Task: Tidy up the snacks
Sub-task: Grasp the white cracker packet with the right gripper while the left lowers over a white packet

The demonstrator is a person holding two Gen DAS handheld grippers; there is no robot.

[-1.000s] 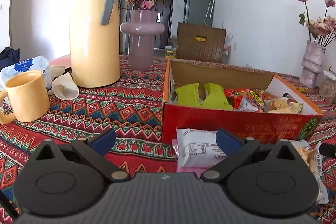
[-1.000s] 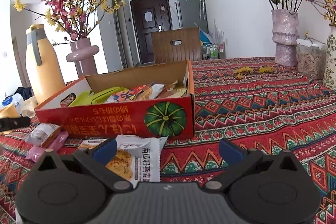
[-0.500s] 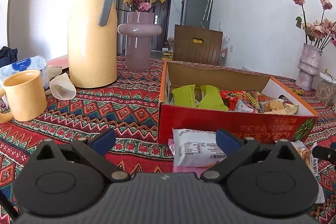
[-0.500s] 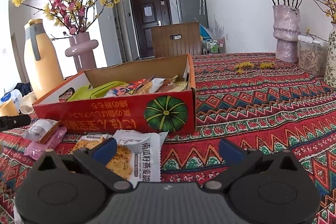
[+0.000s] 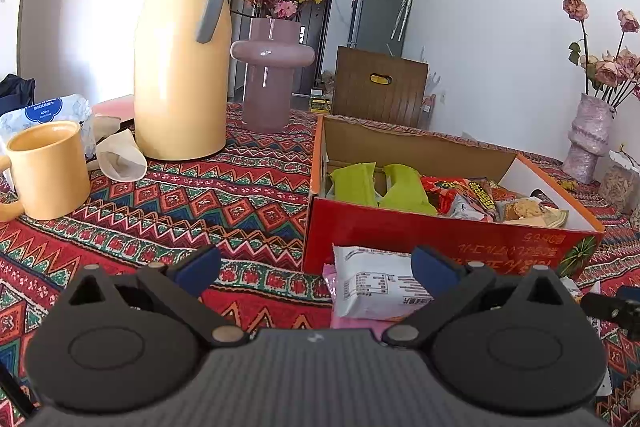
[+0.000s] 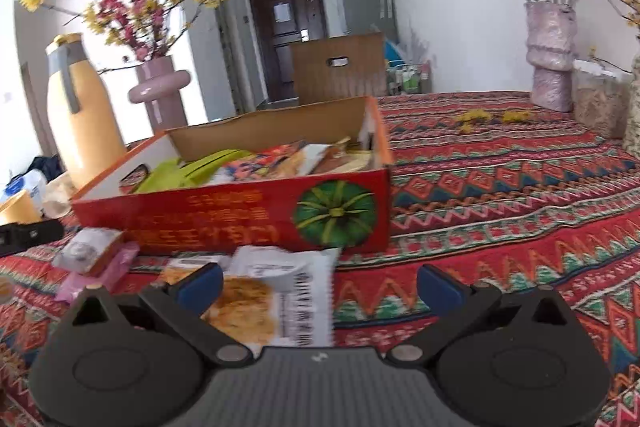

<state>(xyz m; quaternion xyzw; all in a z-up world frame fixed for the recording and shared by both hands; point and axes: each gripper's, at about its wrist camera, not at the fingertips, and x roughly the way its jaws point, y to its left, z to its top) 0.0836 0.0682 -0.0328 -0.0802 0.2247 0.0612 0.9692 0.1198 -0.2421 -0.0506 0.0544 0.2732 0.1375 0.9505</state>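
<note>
A red cardboard box (image 5: 448, 235) (image 6: 240, 223) holds several snack packets, green ones at its left end. In front of it a white snack packet (image 5: 376, 287) lies on a pink packet (image 5: 352, 323). My left gripper (image 5: 316, 267) is open just short of it, the right finger overlapping the packet's right end. A white biscuit packet (image 6: 276, 299) lies before the box in the right wrist view. My right gripper (image 6: 318, 281) hangs open over it. A small wrapped snack (image 6: 90, 251) on a pink packet (image 6: 100, 273) lies further left.
A yellow thermos jug (image 5: 182, 67), a mauve vase with flowers (image 5: 270, 75), a yellow mug (image 5: 46, 169) and a tissue pack (image 5: 50, 113) stand left of the box. A pale vase (image 6: 550, 55) and a jar (image 6: 598, 103) stand at the far right. The other gripper's tip (image 5: 612, 309) shows at right.
Both grippers have edged forward and slightly up toward the packets in front of the box. The right wrist view is now blurred from motion. Jaws stay open.
</note>
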